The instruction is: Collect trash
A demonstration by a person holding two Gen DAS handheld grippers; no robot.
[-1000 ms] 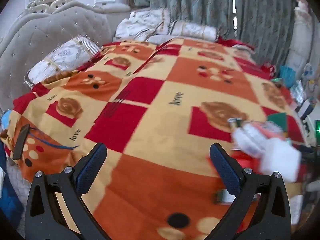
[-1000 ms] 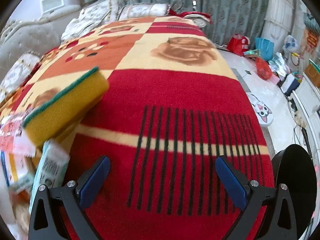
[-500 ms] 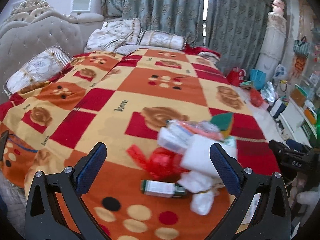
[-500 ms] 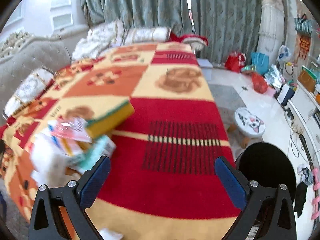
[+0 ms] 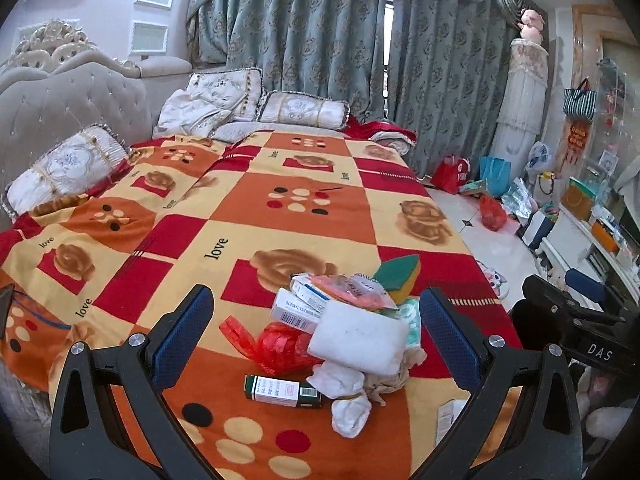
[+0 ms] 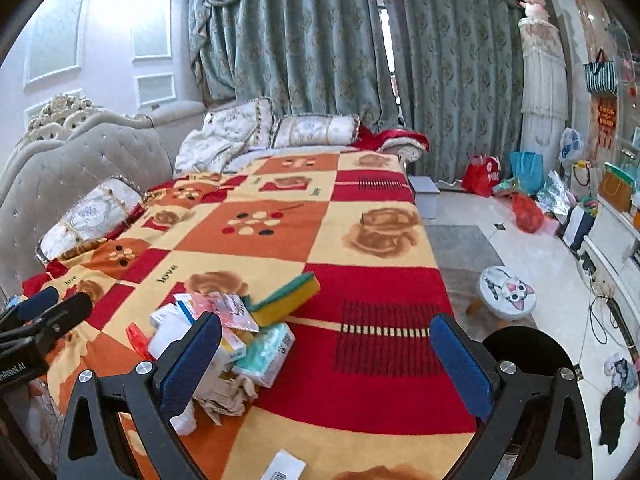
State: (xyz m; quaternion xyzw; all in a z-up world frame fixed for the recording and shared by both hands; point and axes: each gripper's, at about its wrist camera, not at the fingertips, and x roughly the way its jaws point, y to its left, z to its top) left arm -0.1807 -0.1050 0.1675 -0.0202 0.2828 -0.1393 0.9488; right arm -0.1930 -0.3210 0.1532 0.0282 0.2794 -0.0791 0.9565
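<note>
Trash pile now sits near on the bed, farther from both wide-open, empty hand-held grippers than before.

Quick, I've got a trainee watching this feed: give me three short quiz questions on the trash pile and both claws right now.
1. True or false: the left claw is shut on the white foam block.
2. What colours is the sponge at the far side of the trash pile?
3. Which lies nearest the left claw's camera: A) the sponge, B) the green and white box, C) the red plastic bag?

Key: 1. False, both claws, including the right claw, are open and empty. 2. Green on yellow. 3. B.
</note>
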